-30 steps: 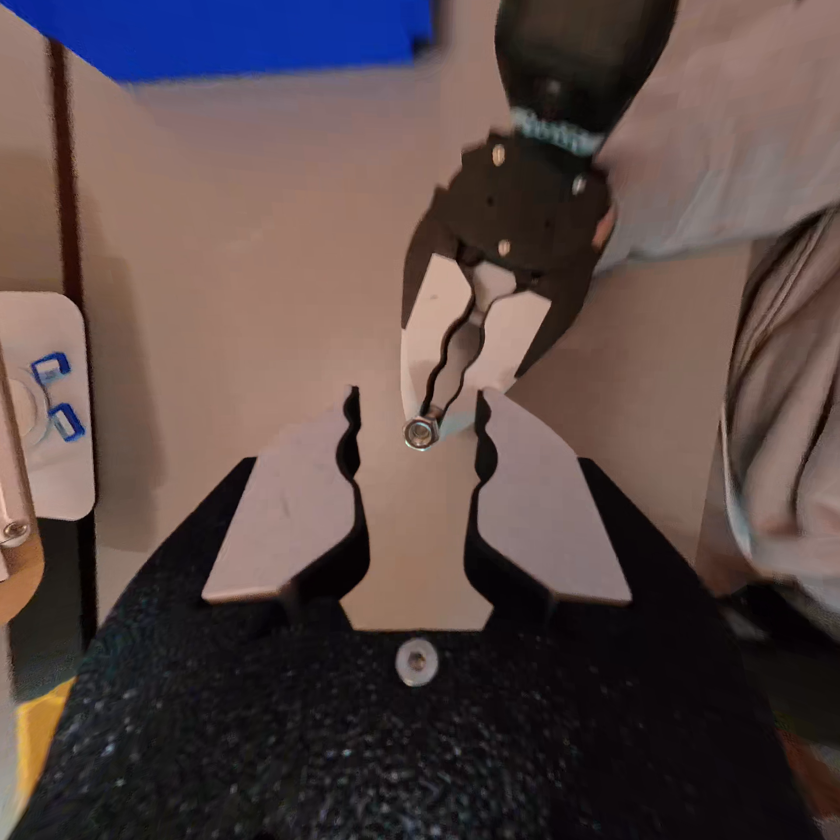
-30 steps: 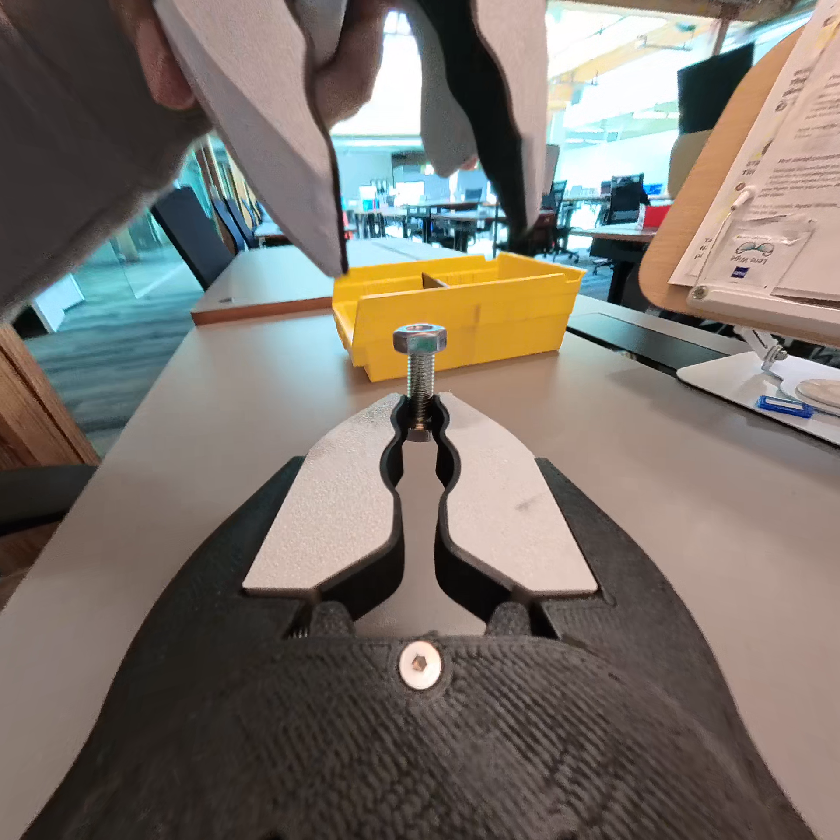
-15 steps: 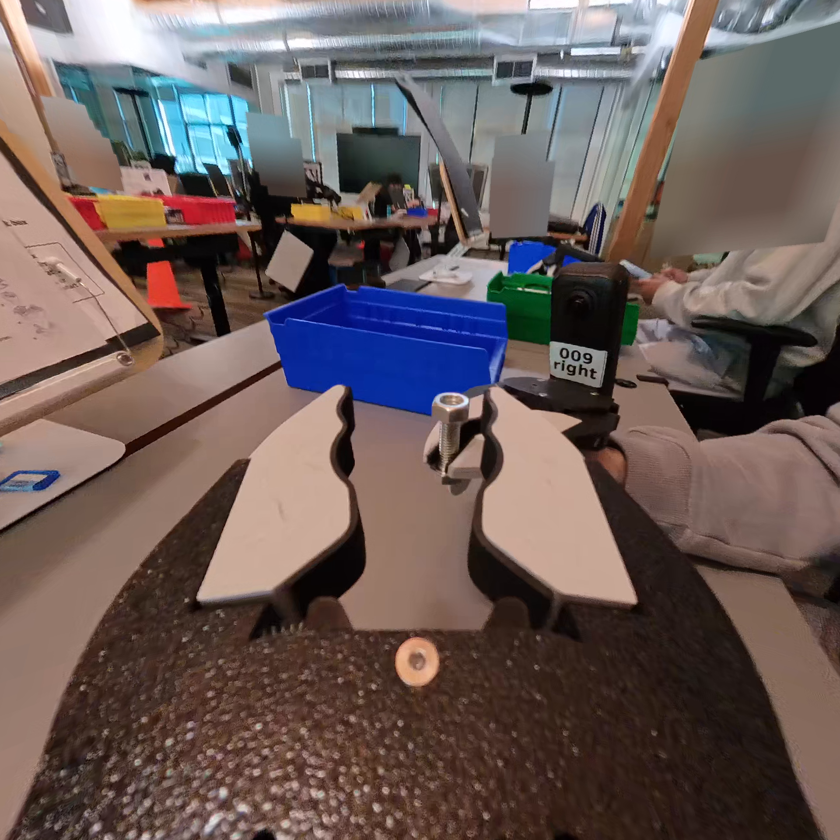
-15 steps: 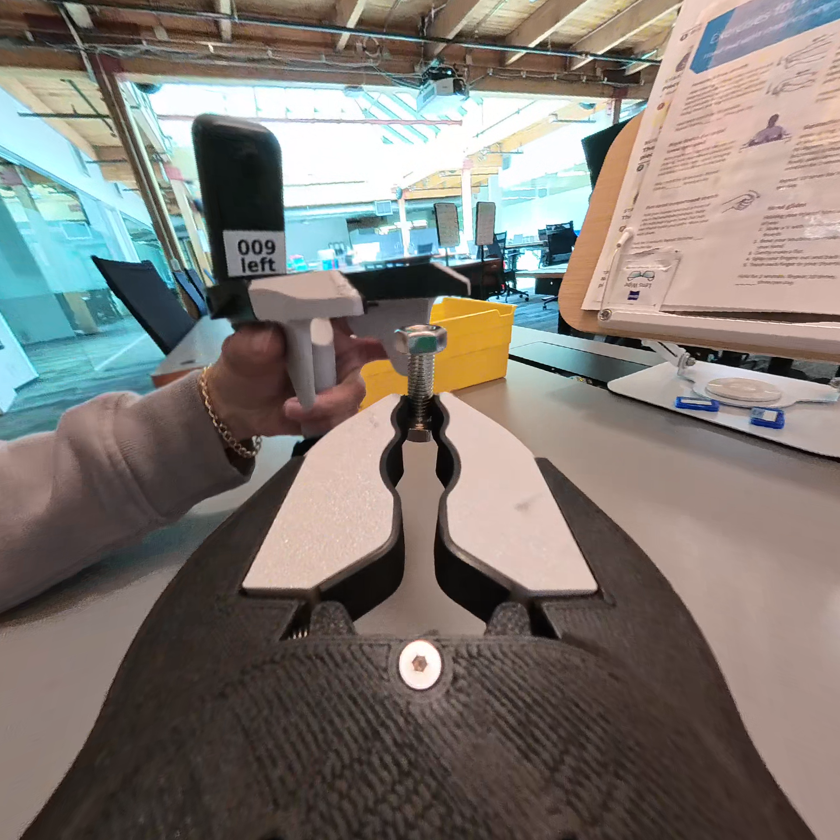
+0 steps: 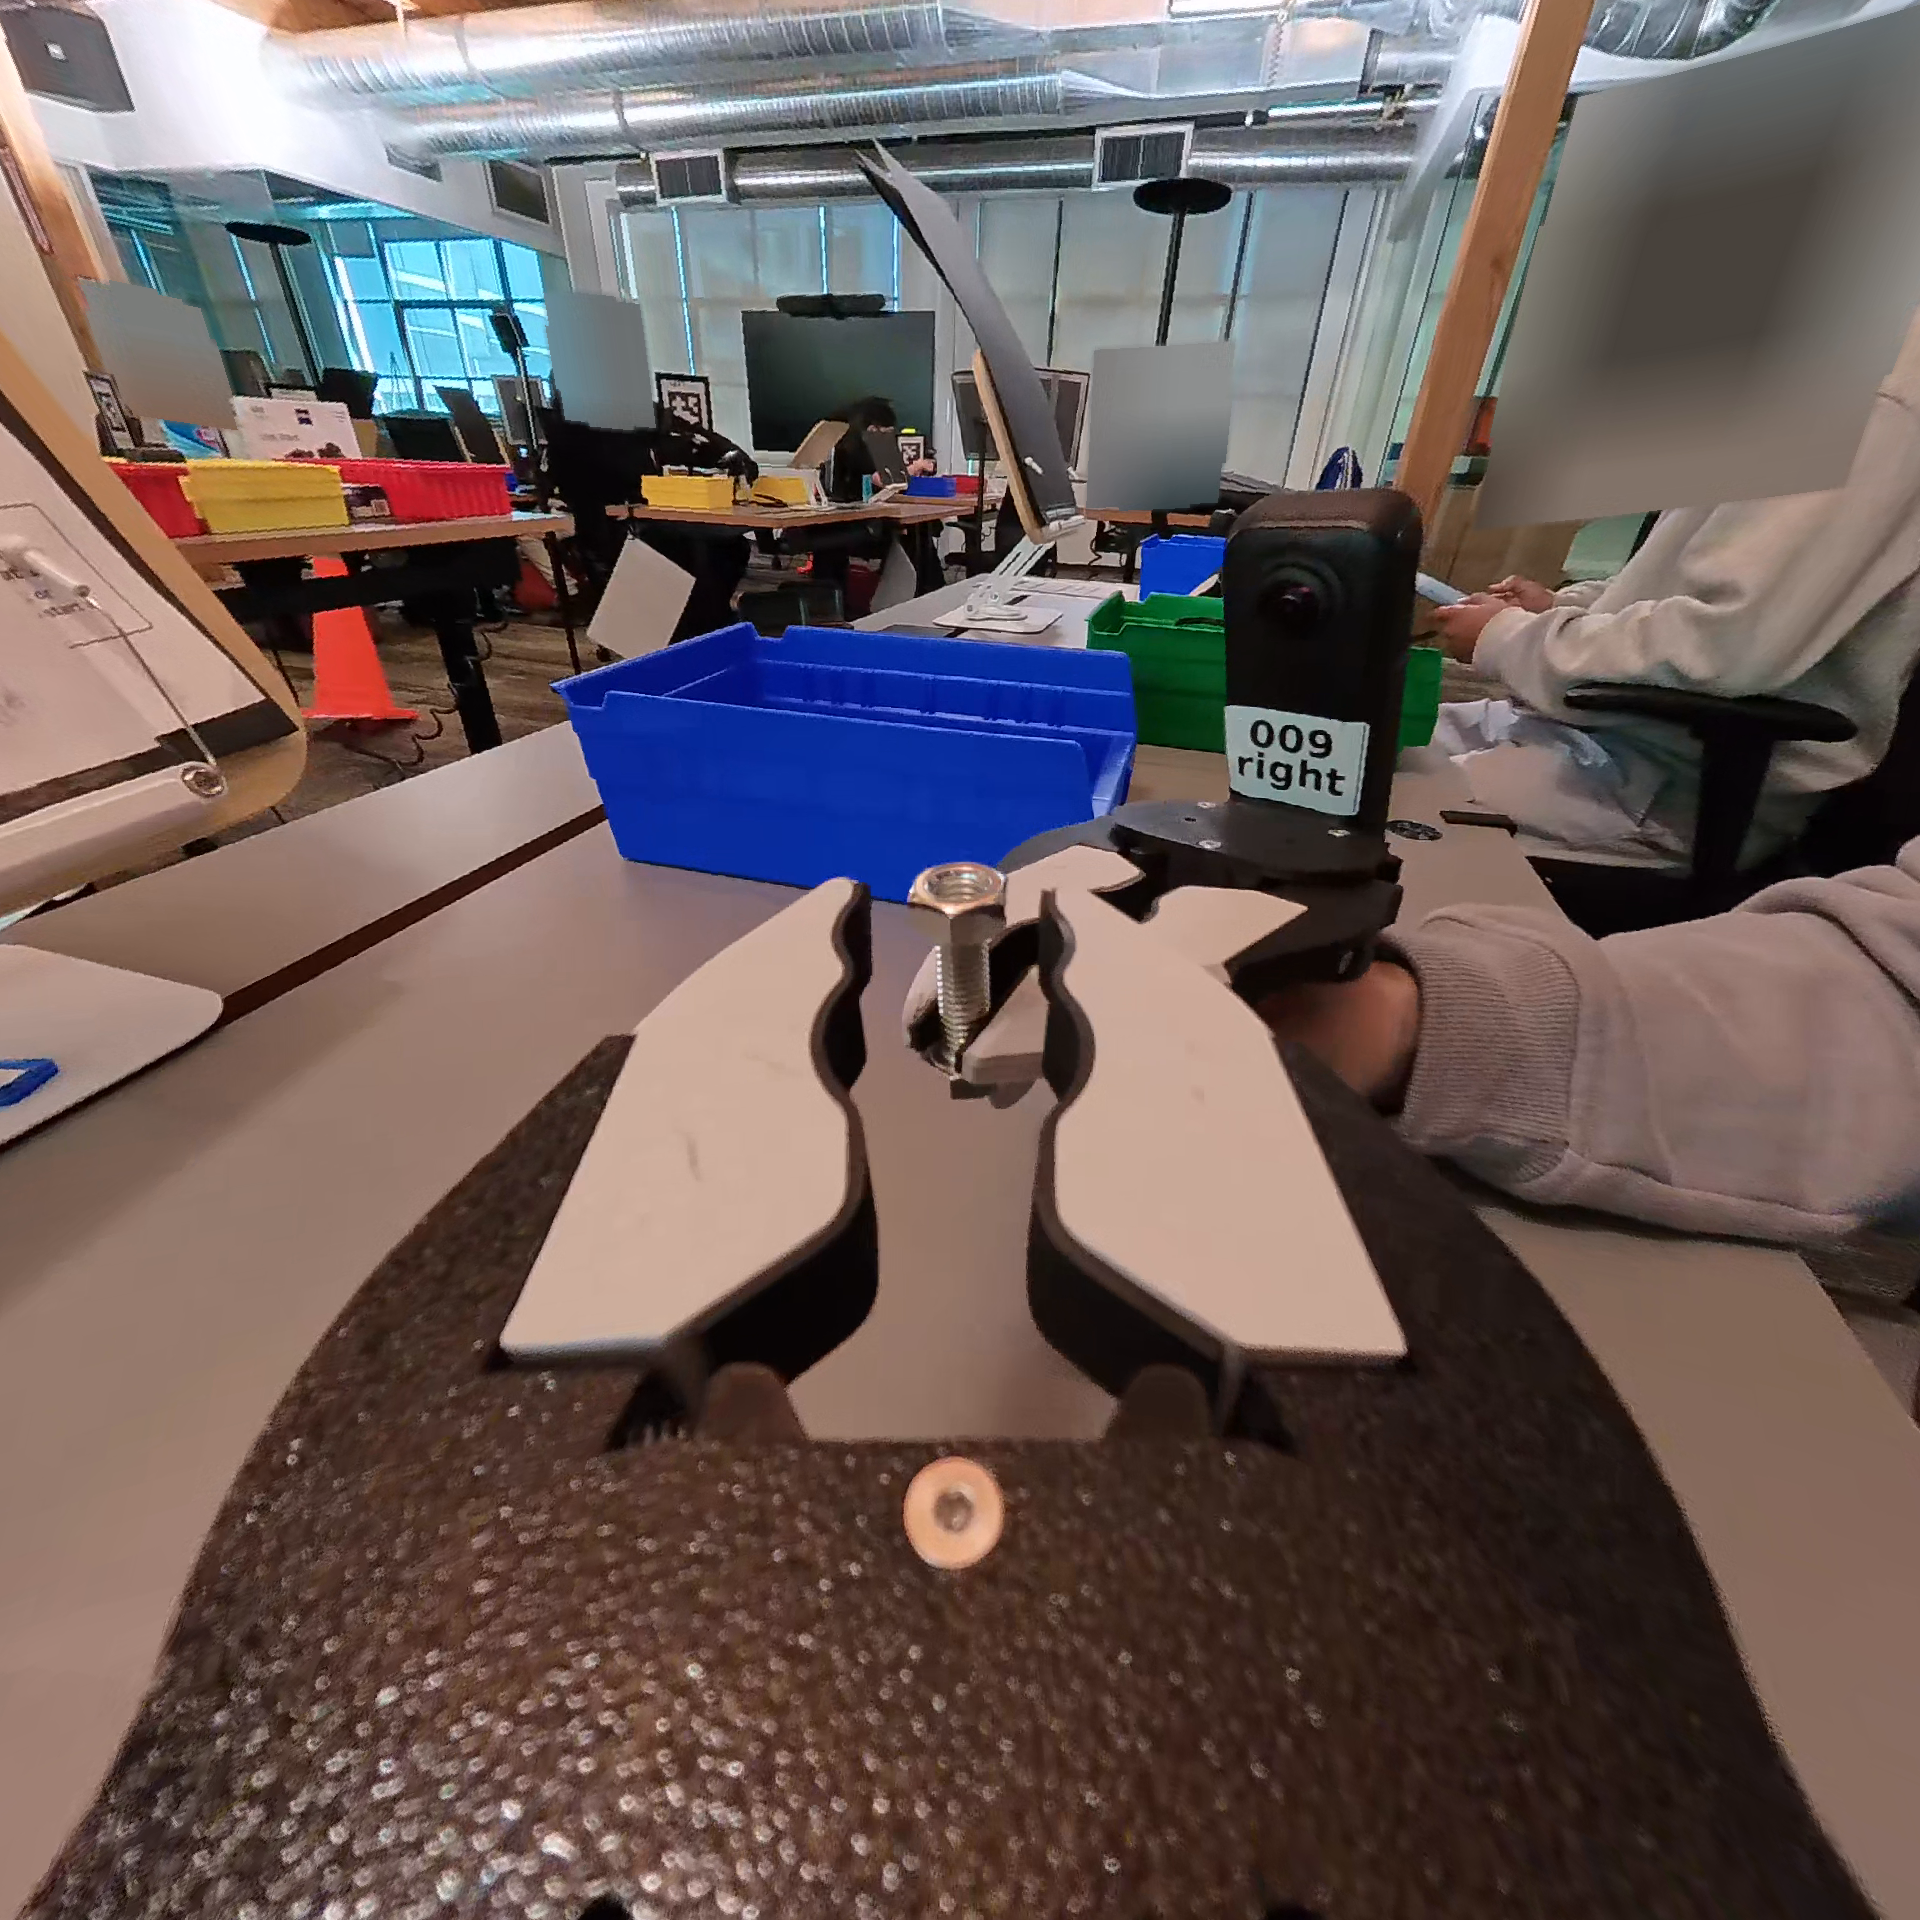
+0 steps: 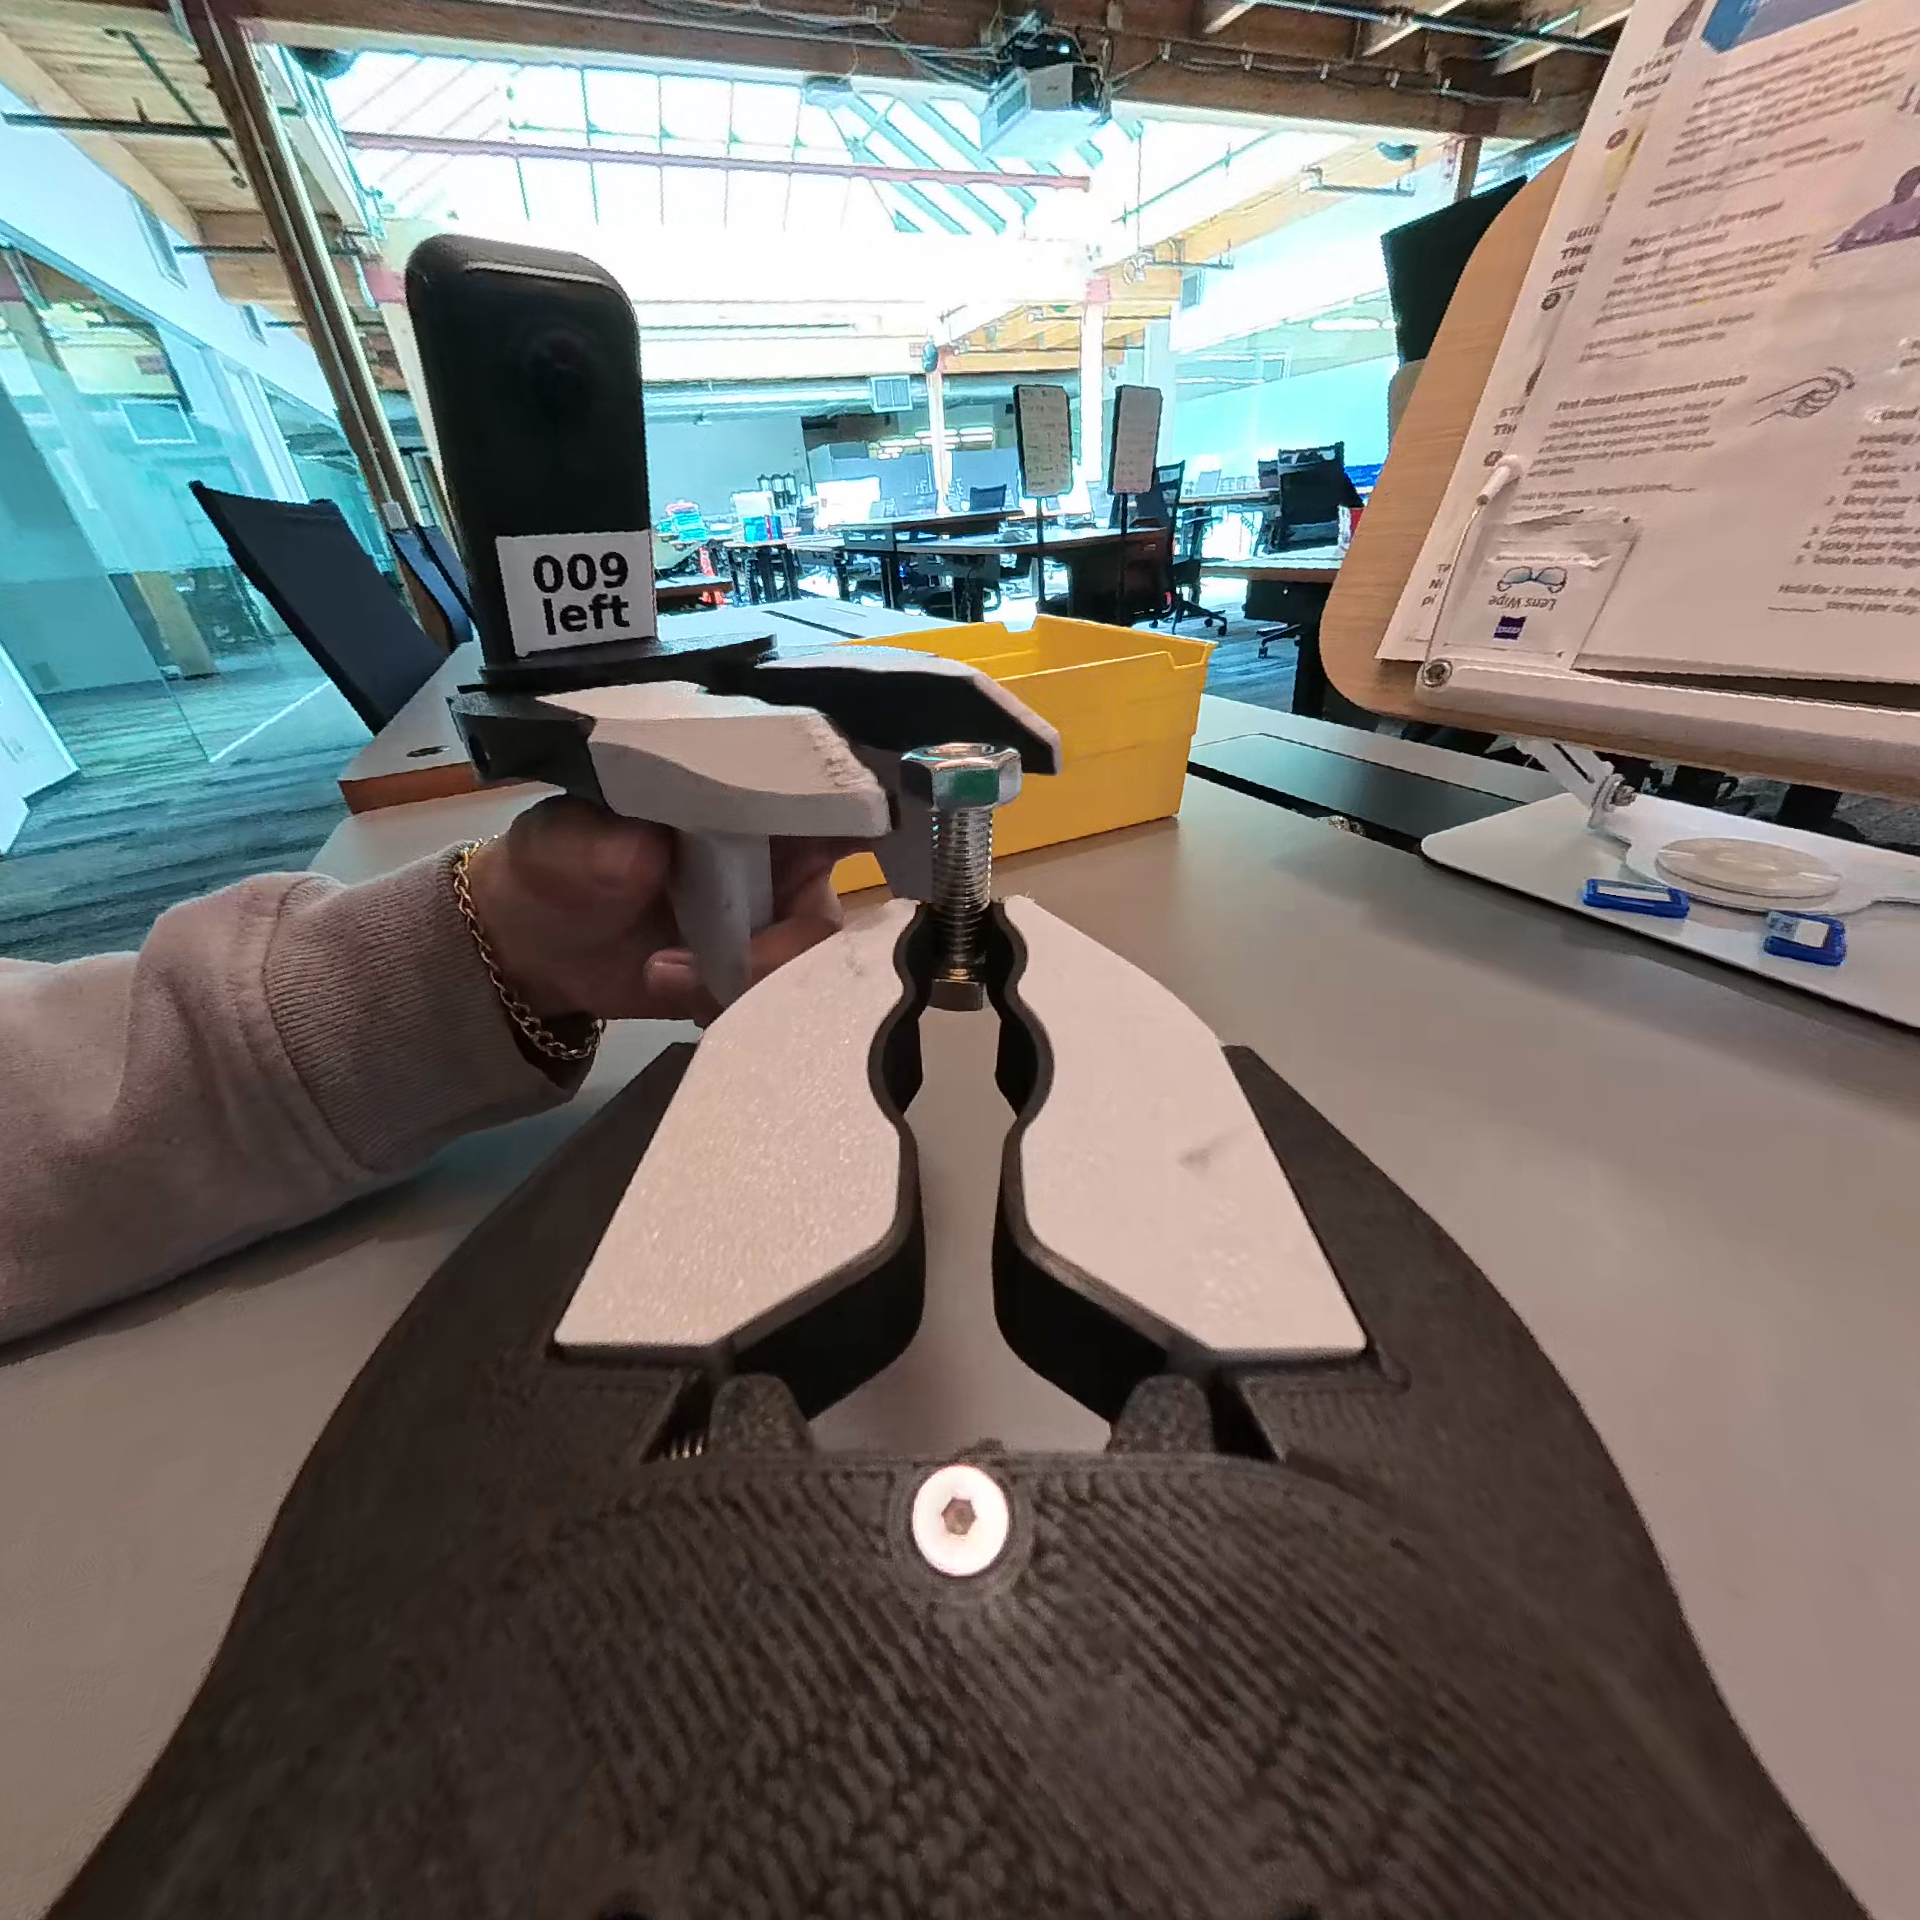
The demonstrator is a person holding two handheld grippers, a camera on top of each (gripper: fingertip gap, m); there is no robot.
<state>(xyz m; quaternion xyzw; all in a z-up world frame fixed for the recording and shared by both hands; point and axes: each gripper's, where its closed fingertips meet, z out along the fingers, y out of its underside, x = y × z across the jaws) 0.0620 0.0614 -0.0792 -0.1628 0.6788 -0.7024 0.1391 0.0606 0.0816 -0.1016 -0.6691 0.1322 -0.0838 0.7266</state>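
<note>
- While the right tool clamps the bolt upright by its lower end, above the tabletop, a nut caps its top.
- Left tool flanks the nut, parted, pads not pressing.
- Risk: an off-centre squeeze could tilt the bolt or knock it loose.

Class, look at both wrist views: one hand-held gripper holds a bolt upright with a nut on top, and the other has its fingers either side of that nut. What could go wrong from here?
1. The right hand-held gripper clamps only the bolt's lower threads, so a sideways push might tilt it.
2. The left hand-held gripper looks open around the nut; closing off-centre may slip off its flats.
</note>
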